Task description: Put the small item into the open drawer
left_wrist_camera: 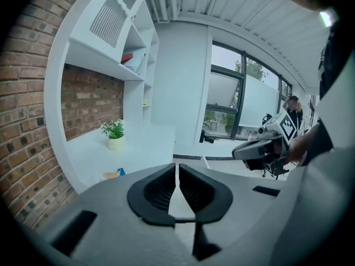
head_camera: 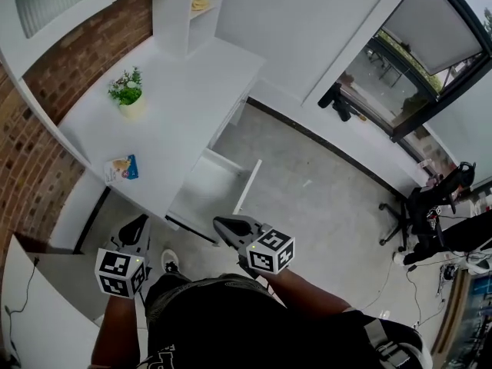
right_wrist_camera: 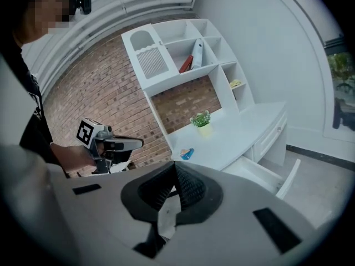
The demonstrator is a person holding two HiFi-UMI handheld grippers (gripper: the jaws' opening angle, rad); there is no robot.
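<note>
The small item (head_camera: 121,167), a blue and tan packet, lies near the front left edge of the white desk (head_camera: 177,106). It also shows in the left gripper view (left_wrist_camera: 113,174) and the right gripper view (right_wrist_camera: 187,153). The open drawer (head_camera: 206,192) juts out from under the desk, white and with nothing visible inside (right_wrist_camera: 267,176). My left gripper (head_camera: 138,221) hangs in front of the desk, below the packet, shut with nothing in it (left_wrist_camera: 177,166). My right gripper (head_camera: 218,222) hovers just in front of the drawer, also shut with nothing in it (right_wrist_camera: 174,165).
A small potted plant (head_camera: 127,91) stands on the desk behind the packet. White shelves (right_wrist_camera: 188,54) rise against the brick wall (head_camera: 31,152). An office chair (head_camera: 419,214) stands far right by the glass door (head_camera: 400,75). Grey floor (head_camera: 307,183) spreads to the drawer's right.
</note>
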